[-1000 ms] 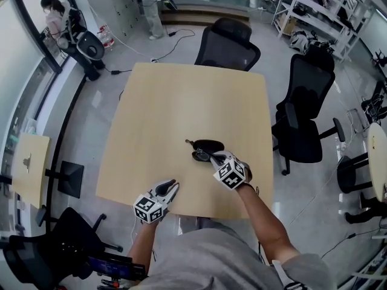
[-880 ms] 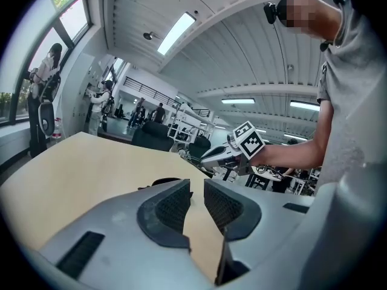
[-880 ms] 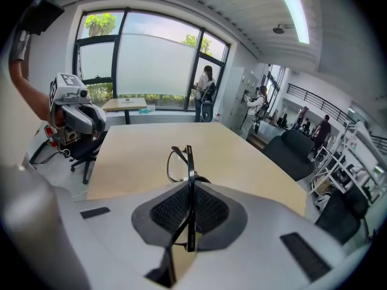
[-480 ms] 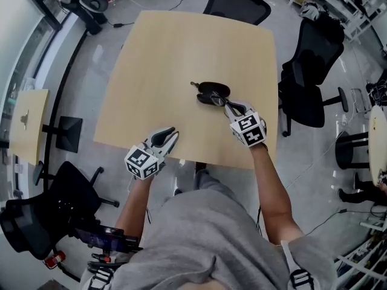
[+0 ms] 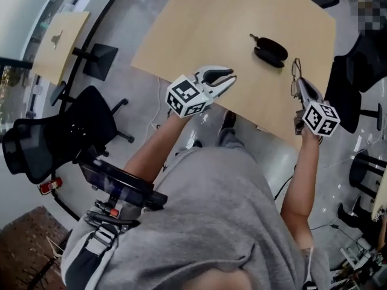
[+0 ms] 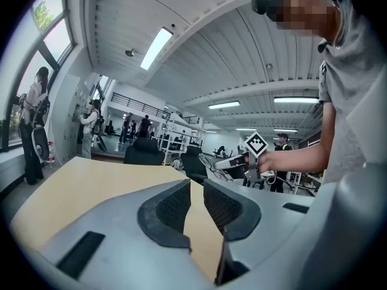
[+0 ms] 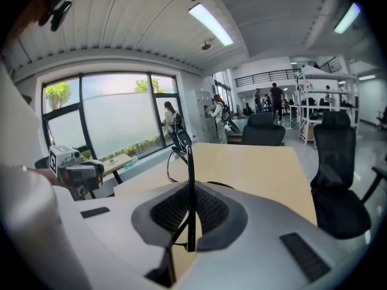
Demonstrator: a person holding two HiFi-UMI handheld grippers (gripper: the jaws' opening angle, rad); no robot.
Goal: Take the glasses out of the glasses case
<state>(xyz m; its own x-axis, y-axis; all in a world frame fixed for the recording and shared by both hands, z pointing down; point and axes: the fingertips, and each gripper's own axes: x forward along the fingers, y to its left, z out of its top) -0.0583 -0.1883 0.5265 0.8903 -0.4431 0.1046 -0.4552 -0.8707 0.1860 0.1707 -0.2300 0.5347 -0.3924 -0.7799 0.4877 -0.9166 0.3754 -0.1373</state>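
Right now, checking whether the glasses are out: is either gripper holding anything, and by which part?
The right gripper pinches the glasses by one thin temple arm; the left gripper is empty.

the dark, thin-framed glasses (image 5: 294, 76) are out of the case, pinched by one temple arm in the right gripper (image 7: 189, 213), lenses hanging over the table (image 5: 230, 17) edge. the glasses case (image 5: 270, 50), dark and oval, lies on the table, apart from them.
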